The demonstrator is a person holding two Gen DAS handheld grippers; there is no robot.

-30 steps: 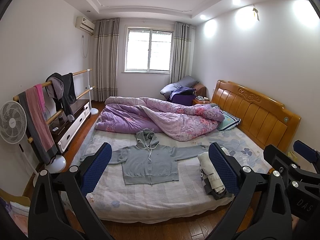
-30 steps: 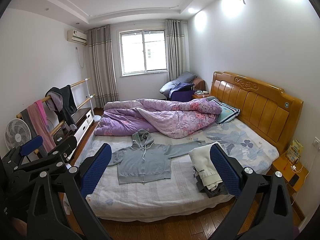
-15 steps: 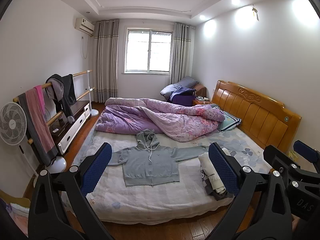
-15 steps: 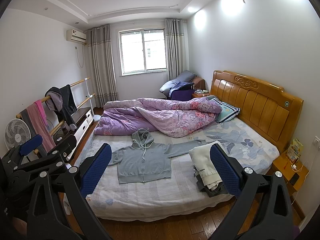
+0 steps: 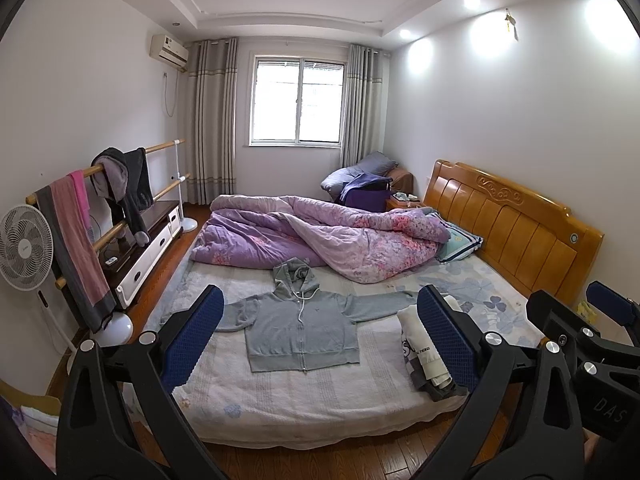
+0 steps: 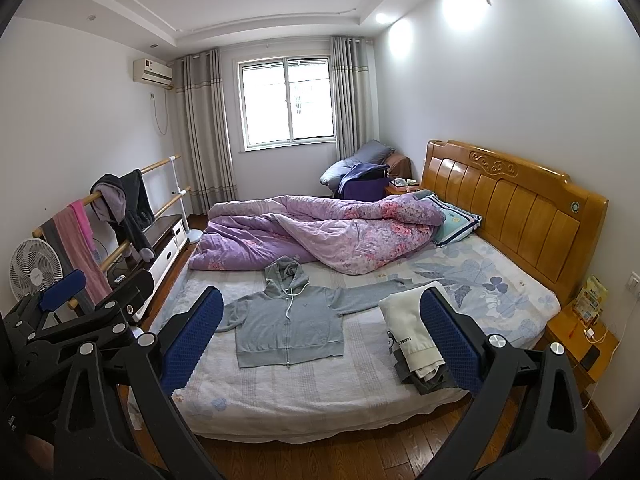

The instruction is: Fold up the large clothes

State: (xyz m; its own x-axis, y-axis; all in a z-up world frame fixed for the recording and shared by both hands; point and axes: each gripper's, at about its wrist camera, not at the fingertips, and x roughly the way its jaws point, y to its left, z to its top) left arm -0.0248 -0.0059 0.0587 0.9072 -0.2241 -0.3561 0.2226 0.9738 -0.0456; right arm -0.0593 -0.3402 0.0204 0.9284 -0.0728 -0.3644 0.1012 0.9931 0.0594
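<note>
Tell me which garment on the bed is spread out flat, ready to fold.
The grey hoodie, laid open mid-bed with sleeves stretched out. The clothes stack at the bed's right edge is already folded.

Two handheld black tongs with blue pads

Left tongs and right tongs: black frames, silver screws, textured blue fingers; white "DAS" lettering on one.

Grey zip hoodie spread flat on bed, front up, sleeves out, hood toward quilt
</note>
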